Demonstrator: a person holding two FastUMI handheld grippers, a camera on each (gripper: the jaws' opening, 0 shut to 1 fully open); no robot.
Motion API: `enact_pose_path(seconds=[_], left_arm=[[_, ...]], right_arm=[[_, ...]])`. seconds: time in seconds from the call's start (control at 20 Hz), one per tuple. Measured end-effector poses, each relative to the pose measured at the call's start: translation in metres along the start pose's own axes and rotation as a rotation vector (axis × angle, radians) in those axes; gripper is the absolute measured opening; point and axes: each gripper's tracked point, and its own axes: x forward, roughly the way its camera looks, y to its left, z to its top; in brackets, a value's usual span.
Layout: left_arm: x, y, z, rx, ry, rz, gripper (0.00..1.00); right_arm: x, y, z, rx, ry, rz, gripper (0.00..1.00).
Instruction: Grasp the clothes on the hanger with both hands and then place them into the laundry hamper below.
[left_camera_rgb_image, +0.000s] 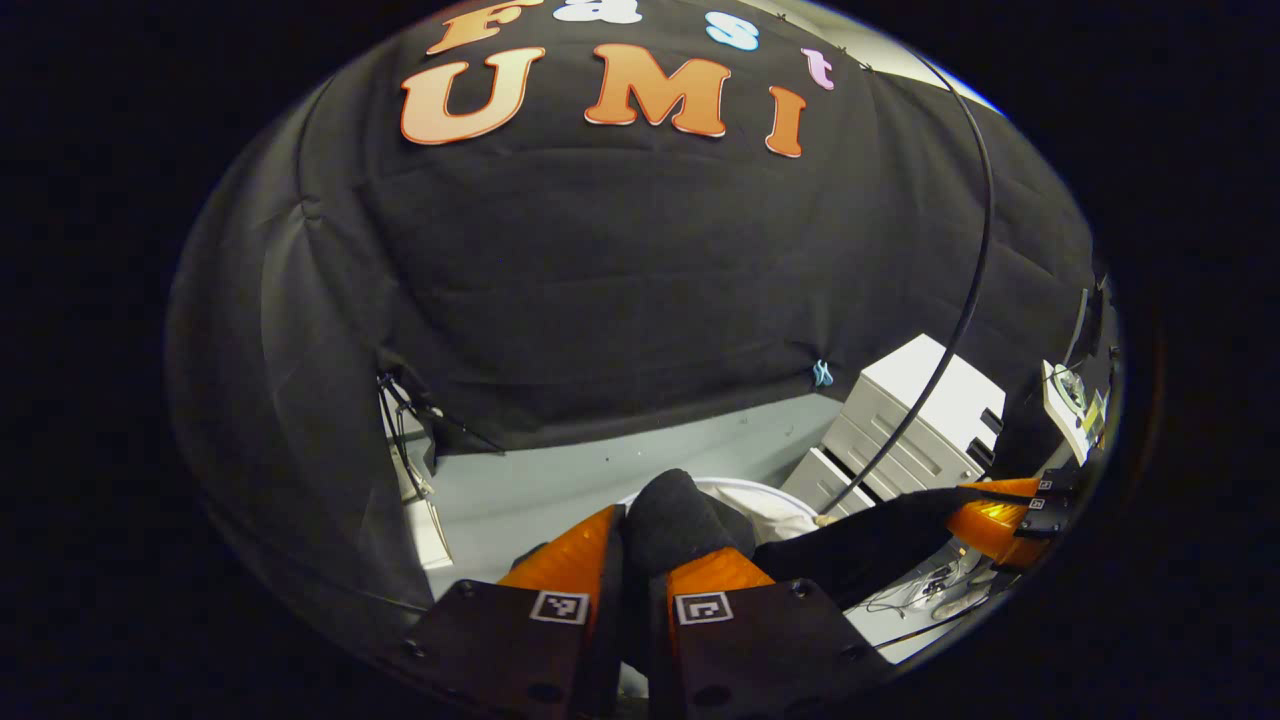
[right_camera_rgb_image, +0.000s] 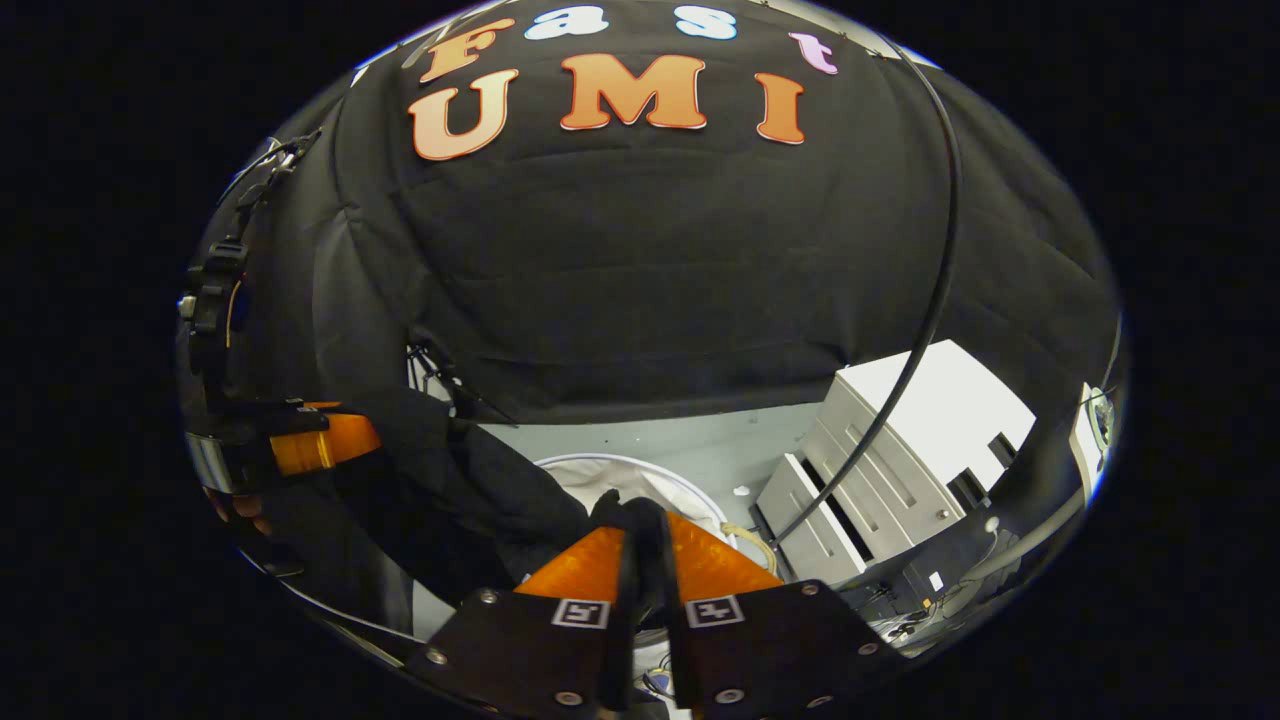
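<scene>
The left claw (left_camera_rgb_image: 640, 560) is clamped on a bunched fold of the dark, soft fabric garment (left_camera_rgb_image: 680, 520), which bulges up between its two fingers. In the left gripper view the cloth runs on to the right, stretched toward the other claw (left_camera_rgb_image: 1000, 520) farther off. The right claw (right_camera_rgb_image: 645, 555) has its fingers pressed nearly together on a thin pinch of the same garment (right_camera_rgb_image: 480, 500), which drapes away to the left toward the far left claw (right_camera_rgb_image: 320, 440).

The garment hangs between the two claws, above the round white-lined laundry hamper (right_camera_rgb_image: 690, 495) whose rim shows just beyond the fingers in both views. It seems off the hanger and ready to be lowered.

The main risk, as I judge it, is the drop landing partly outside: the cloth spans wide to one side of the rim, so letting go unevenly could leave a sleeve draped over the edge or on the grey floor (left_camera_rgb_image: 560, 470). The right claw's thin pinch could also slip early. A black cable (left_camera_rgb_image: 960, 310) hangs close by and might snag.
</scene>
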Motion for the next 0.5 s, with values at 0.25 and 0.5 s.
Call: enact_pose_path(seconds=[0.25,0.5], left_arm=[[0.003,0.004,-0.022,-0.003,0.057,0.004,0.68],[0.001,-0.001,-0.013,0.004,0.025,-0.012,0.91]], right_arm=[[-0.002,-0.001,0.018,0.003,-0.052,-0.005,0.69],[-0.004,0.004,0.019,0.003,-0.055,0.002,0.81]])
